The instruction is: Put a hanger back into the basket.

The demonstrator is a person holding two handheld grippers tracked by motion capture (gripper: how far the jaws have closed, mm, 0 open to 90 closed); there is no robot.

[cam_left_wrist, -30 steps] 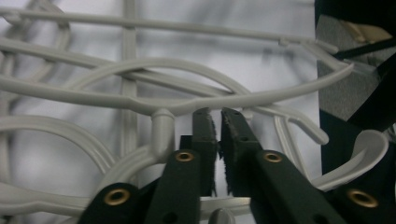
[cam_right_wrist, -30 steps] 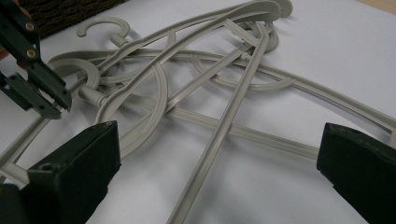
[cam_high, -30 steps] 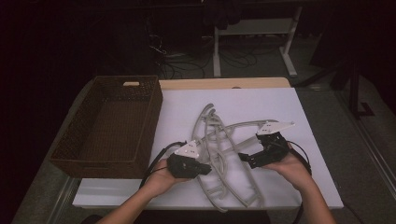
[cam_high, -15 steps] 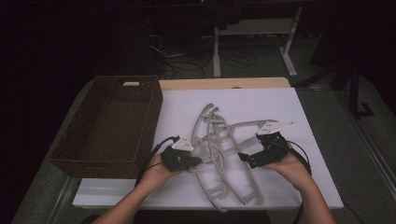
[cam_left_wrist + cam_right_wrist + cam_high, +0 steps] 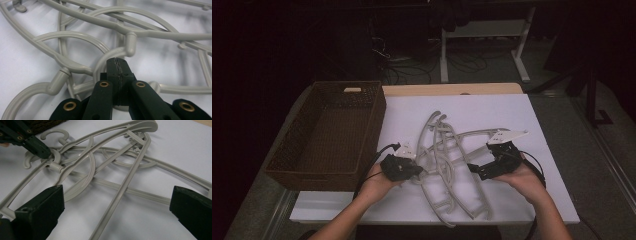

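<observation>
Hangers' place: the pile of hangers point(image 5: 447, 165) lies on the near middle of the table point(image 5: 542, 120), between the two hand-held grippers and right of the basket point(image 5: 332, 132).
Left hand-held gripper point(image 5: 412, 169): at the pile's left edge; in its own view its jaws are pressed together at the tips, right against a hanger's hook point(image 5: 117, 51). Whether the hook is pinched I cannot tell.
Right hand-held gripper point(image 5: 473, 170): at the pile's right side, jaws wide apart, with hanger bars lying on the table between them and untouched.
Hangers' look: several tangled at crossing angles, hooks toward the left.
Material and shape: pale grey smooth plastic, curved arms, straight bars, rounded hooks.
Table: white, matte sheet.
Basket: dark brown woven wicker, rectangular.
</observation>
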